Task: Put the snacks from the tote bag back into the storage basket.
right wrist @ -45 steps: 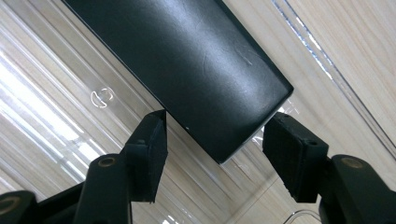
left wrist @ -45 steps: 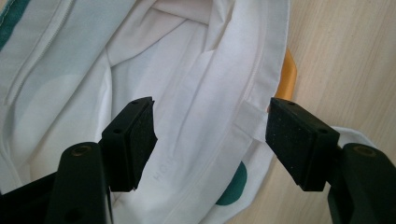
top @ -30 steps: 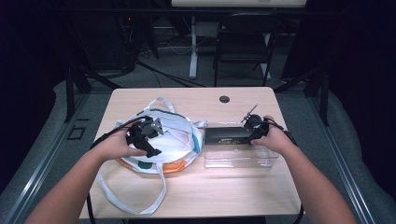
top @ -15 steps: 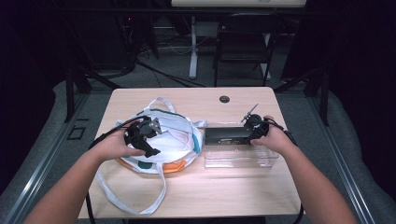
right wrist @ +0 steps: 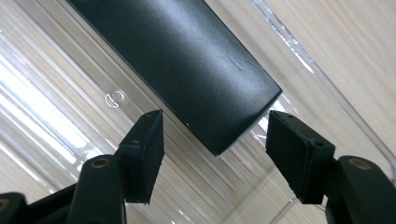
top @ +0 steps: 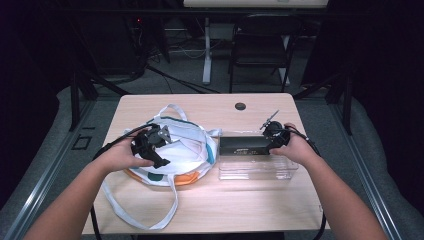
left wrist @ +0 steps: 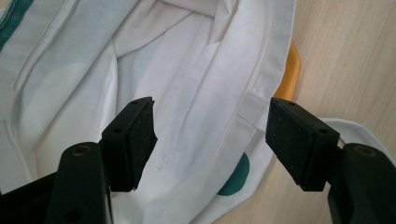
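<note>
A white tote bag (top: 187,145) with teal and orange patches lies crumpled on the left half of the table. My left gripper (top: 165,150) hovers over it, open, and in the left gripper view both pads stand wide above the white cloth (left wrist: 187,70) with nothing pinched. To the right, a long black box (top: 245,145) lies in a clear plastic tray (top: 255,172). My right gripper (top: 270,144) is at the box's right end. Its jaws have just been opening. In the right gripper view the black box (right wrist: 177,60) ends between the pads, and neither pad touches it.
The bag's long white straps (top: 165,210) trail toward the front edge of the wooden table (top: 240,205). A black round grommet (top: 240,106) sits near the far edge. A dark chair (top: 260,45) and cables stand beyond the table.
</note>
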`<state>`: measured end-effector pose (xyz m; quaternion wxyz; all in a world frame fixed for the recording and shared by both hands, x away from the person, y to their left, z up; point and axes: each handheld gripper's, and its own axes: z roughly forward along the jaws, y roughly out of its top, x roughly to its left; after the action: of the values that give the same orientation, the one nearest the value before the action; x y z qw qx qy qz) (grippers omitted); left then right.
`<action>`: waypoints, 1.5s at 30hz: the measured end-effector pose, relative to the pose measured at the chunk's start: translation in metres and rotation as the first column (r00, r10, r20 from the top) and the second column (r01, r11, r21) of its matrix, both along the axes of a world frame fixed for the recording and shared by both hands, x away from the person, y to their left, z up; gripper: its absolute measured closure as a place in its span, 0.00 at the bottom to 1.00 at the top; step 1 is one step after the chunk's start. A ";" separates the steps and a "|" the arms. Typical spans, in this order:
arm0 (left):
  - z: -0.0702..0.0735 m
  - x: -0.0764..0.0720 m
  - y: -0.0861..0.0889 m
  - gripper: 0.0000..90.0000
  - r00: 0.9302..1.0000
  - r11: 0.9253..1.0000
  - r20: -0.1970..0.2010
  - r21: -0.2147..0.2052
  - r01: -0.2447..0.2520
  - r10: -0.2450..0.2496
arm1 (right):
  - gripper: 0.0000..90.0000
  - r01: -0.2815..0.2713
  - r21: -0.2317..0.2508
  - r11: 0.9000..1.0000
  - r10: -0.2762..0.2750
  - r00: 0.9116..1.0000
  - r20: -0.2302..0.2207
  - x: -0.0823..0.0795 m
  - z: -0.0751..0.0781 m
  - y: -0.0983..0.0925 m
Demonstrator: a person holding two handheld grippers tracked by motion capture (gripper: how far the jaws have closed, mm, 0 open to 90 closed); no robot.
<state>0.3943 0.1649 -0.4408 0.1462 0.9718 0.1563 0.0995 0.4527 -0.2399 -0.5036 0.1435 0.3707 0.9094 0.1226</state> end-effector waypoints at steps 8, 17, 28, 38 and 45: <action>0.005 -0.003 0.008 0.36 1.000 1.000 0.009 -0.006 -0.014 0.014 | 0.42 -0.068 -0.036 0.997 0.069 0.997 0.041 -0.012 0.024 0.006; 0.007 -0.005 0.025 0.37 0.998 0.998 0.014 -0.014 -0.064 0.064 | 0.44 -0.122 -0.002 0.993 0.122 0.992 0.037 -0.034 0.040 0.018; 0.003 -0.009 0.041 0.38 0.992 0.992 0.009 -0.018 -0.123 0.124 | 0.43 -0.187 0.046 0.981 0.185 0.981 0.052 -0.058 0.053 0.030; -0.006 -0.022 0.051 0.38 0.985 0.984 -0.006 -0.025 -0.174 0.174 | 0.46 -0.194 0.105 0.975 0.190 0.981 0.048 -0.077 0.063 0.037; -0.009 -0.034 0.056 0.38 0.977 0.976 0.000 -0.030 -0.214 0.214 | 0.48 -0.197 0.146 0.969 0.190 0.980 0.064 -0.091 0.065 0.043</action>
<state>0.3604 0.2214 -0.4493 0.1494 0.9469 0.2610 0.1137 0.3619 -0.1972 -0.4386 0.1246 0.2869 0.9254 0.2140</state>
